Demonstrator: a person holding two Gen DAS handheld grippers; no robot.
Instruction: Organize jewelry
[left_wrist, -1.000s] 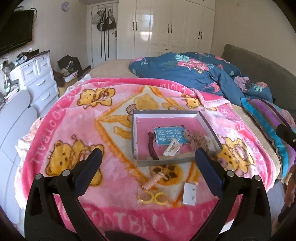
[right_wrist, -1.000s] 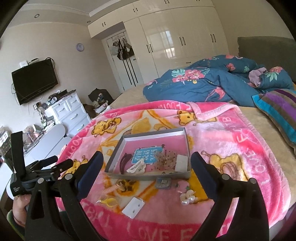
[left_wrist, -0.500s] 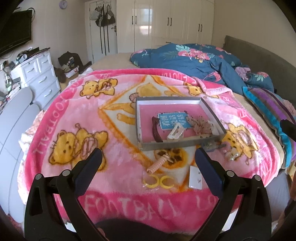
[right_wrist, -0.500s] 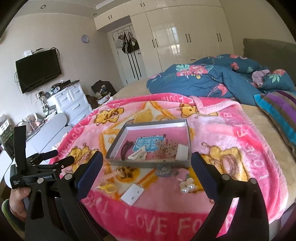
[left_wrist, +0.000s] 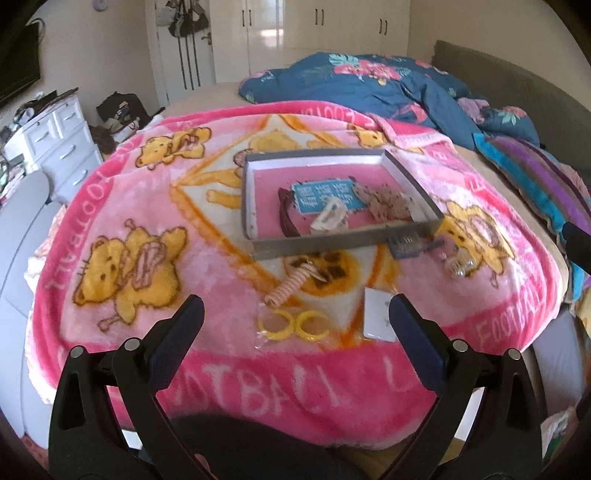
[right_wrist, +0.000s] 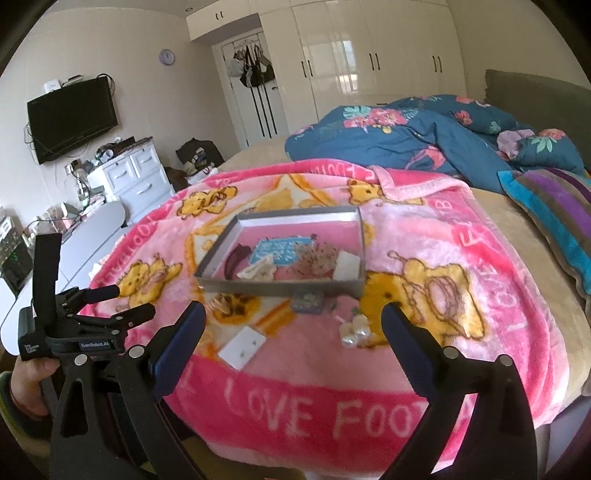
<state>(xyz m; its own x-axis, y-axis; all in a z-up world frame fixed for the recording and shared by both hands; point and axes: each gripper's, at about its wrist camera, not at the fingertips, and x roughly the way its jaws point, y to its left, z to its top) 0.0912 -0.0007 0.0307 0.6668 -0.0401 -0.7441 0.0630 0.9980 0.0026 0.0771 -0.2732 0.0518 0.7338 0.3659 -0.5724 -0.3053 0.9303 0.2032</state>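
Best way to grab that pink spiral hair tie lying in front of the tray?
Take the pink spiral hair tie across the middle of its coil, coming from above with the open left hand-held gripper. It lies flat and slanted on the blanket, so turn the fingers to straddle its narrow width.

Both grippers pulled back from tray; more blanket edge visible.
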